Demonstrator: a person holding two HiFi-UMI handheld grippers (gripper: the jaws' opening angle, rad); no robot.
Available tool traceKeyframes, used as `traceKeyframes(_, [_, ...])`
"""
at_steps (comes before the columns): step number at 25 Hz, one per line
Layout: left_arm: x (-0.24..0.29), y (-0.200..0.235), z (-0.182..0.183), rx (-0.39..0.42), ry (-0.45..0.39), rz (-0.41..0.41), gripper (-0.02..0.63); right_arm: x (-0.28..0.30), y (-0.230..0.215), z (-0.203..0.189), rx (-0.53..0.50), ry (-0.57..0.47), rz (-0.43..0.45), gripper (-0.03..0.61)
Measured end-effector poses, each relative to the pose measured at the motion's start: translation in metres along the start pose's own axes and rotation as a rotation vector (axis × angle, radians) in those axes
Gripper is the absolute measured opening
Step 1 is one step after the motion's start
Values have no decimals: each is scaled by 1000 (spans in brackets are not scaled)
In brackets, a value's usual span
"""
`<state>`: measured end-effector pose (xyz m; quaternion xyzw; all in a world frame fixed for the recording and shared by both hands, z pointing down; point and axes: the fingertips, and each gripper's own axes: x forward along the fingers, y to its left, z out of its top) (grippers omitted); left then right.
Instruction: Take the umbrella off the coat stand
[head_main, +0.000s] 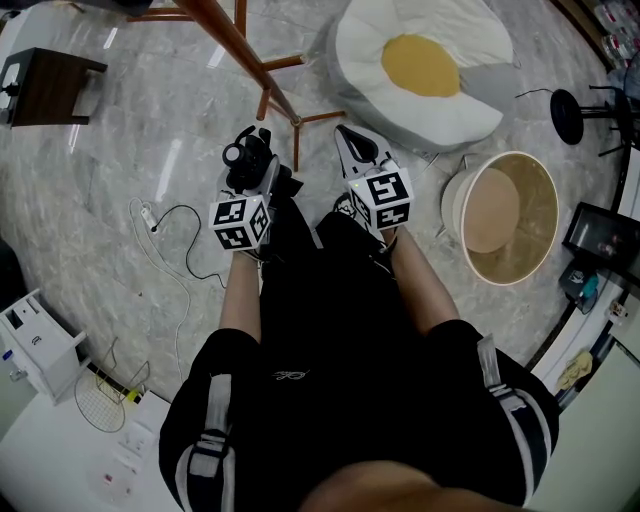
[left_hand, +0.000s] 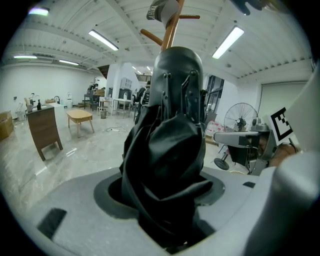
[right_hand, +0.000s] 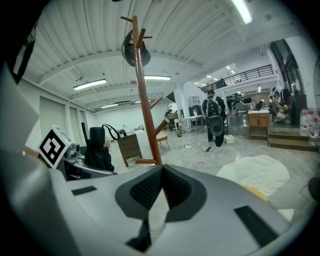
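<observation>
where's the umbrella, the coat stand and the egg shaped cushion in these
umbrella (left_hand: 167, 150), left gripper view, on its folded black fabric
coat stand (right_hand: 146, 100), right gripper view, midway up its wooden pole
egg cushion (head_main: 425, 65), head view, on its yellow yolk patch

Item 1: coat stand (head_main: 245, 55), head view. Cut by the top edge; I saw only its slanted pole and feet.
Item 2: umbrella (left_hand: 167, 150), left gripper view. Its black folds covered the pad faces of the jaws of the left gripper (left_hand: 162, 200) and the stand's lower pole.
Item 3: dark object (right_hand: 135, 49) on the stand's top peg, right gripper view. Too small for me to identify.
Item 4: umbrella, head view. I could not separate it from the person's black clothing (head_main: 330, 330).
</observation>
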<state>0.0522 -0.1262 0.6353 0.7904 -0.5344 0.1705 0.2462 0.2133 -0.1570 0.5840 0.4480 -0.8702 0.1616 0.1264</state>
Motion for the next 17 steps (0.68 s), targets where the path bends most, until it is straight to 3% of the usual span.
traceKeyframes(17, [-1,-5,2,8,1,-6,281,-3,-3,1,1,0,-1,3])
